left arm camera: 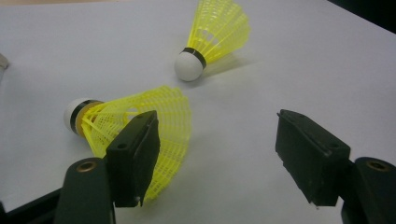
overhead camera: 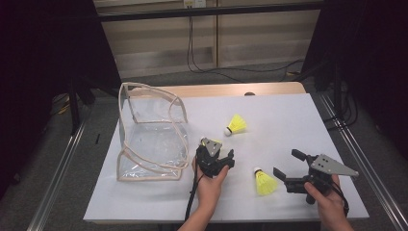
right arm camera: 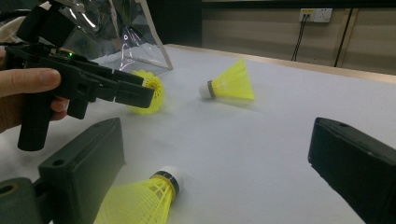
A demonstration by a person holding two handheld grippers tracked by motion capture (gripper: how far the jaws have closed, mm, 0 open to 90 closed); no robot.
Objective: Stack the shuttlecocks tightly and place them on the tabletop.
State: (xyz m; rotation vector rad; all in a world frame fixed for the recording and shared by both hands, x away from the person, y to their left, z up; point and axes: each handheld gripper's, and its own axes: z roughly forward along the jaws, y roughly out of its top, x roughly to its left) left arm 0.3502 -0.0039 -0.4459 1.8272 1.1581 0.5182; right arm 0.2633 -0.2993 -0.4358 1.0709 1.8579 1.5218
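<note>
white table (overhead camera: 298, 120), grey floor (overhead camera: 62, 202), dark curtains (overhead camera: 43, 53)

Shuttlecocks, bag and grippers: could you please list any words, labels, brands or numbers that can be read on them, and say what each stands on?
No text can be read in any view.
Shuttlecocks: plain yellow skirts, white heads with a dark band, no print visible.
Clear bag: no label visible.
Left gripper and right gripper: black, no markings legible.
Wall socket: too small to read anything.
</note>
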